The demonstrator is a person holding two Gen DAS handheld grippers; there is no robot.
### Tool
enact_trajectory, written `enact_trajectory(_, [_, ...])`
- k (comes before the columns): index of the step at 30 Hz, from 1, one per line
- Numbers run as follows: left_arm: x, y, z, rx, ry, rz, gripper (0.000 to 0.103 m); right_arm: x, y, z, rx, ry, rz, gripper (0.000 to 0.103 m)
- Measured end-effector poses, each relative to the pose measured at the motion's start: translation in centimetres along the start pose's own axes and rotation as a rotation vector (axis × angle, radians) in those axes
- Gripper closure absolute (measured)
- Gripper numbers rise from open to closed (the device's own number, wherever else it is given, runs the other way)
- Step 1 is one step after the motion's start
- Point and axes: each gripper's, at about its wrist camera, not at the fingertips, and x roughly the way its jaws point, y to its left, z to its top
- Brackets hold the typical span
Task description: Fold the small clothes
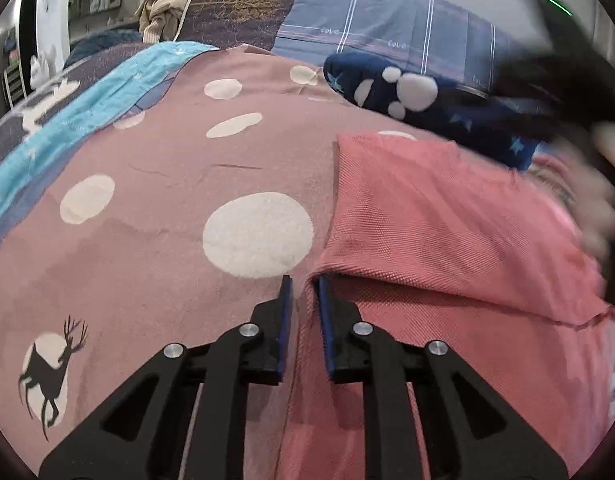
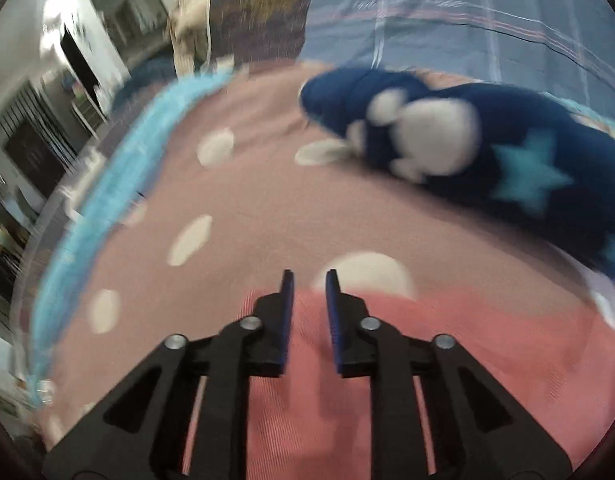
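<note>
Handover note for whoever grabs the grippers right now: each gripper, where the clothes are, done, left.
Left gripper: low at the near-left corner of the pink garment; narrow gap between its pads, whether they pinch cloth is unclear.
Right gripper: above the garment's far edge, jaws slightly apart, nothing between them. Right view is blurred.
Things: the garment lies on the dotted pink bedspread, one flap already folded over. A navy paw-print fleece piece lies beyond it, unfolded.
Done: first fold, by the look of it.
Left: finish the pink garment, probably then the navy piece.
</note>
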Motion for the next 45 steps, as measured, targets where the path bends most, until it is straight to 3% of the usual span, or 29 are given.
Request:
enact_trajectory(3, [-2.5, 0.8, 0.0, -0.029, -0.041, -0.043, 0.087, -8.4, -4.3, -3.8, 0.014, -0.015, 0.045, 0.084])
enact_trajectory(8, [-5.8, -3.1, 2.0, 0.050, -0.134, -0.173, 0.083, -15.7, -11.1, -12.0, 0.075, 0.020, 0.086, 0.084])
enact_trajectory(11, [-2.5, -6.9, 2.4, 0.138, -0.056, -0.176, 0.077, -16.1, -14.9, -15.8, 0.156, 0.045, -0.059, 0.076])
enact_trajectory(13, [1.8, -8.7, 1.4, 0.197, 0.068, -0.126, 0.077, -15.0, -17.3, -18.0, 0.210, 0.067, -0.212, 0.095])
enact_trajectory(14, [3.7, -9.2, 0.6, 0.215, 0.115, -0.101, 0.075, -15.3, -17.6, -18.5, 0.215, 0.033, -0.196, 0.096])
enact_trajectory(16, [3.3, -9.4, 0.5, 0.228, 0.080, -0.090, 0.075, -16.8, -17.5, -19.2, 0.247, 0.004, -0.170, 0.095])
enact_trajectory(18, [3.3, -9.6, 0.5, 0.233, 0.087, -0.087, 0.075, -19.7, -17.4, -20.5, 0.296, -0.074, -0.121, 0.085])
enact_trajectory(21, [2.8, -9.5, 0.6, 0.230, 0.082, -0.086, 0.075, -24.3, -19.8, -23.1, 0.376, -0.184, -0.121, 0.081])
enact_trajectory(27, [0.9, -13.1, 0.4, 0.223, 0.062, -0.242, 0.073, -34.2, -31.0, -31.9, 0.830, -0.387, -0.240, 0.076])
enact_trajectory(28, [1.1, -14.1, 0.2, 0.240, 0.072, -0.252, 0.072, -35.7, -33.0, -33.9, 0.937, -0.421, -0.246, 0.074])
enact_trajectory(31, [2.3, -16.0, -0.6, 0.276, 0.100, -0.245, 0.068, -37.4, -36.1, -36.6, 1.067, -0.504, -0.189, 0.074])
enact_trajectory(33, [2.8, -16.6, -1.0, 0.300, 0.109, -0.225, 0.063, -38.0, -36.9, -37.2, 1.106, -0.551, -0.179, 0.067])
enact_trajectory(38, [3.1, -17.0, -1.6, 0.322, 0.105, -0.225, 0.056, -37.7, -37.7, -37.3, 1.187, -0.611, -0.207, 0.062])
enact_trajectory(40, [3.2, -17.2, -1.8, 0.336, 0.099, -0.213, 0.054, -37.4, -37.7, -36.5, 1.162, -0.622, -0.260, 0.072])
enact_trajectory(41, [3.1, -17.4, -1.9, 0.345, 0.096, -0.205, 0.053, -37.6, -38.0, -36.0, 1.147, -0.615, -0.286, 0.094])
enact_trajectory(45, [3.0, -17.7, -2.1, 0.361, 0.091, -0.193, 0.051, -37.6, -37.0, -32.9, 1.064, -0.637, -0.235, 0.098])
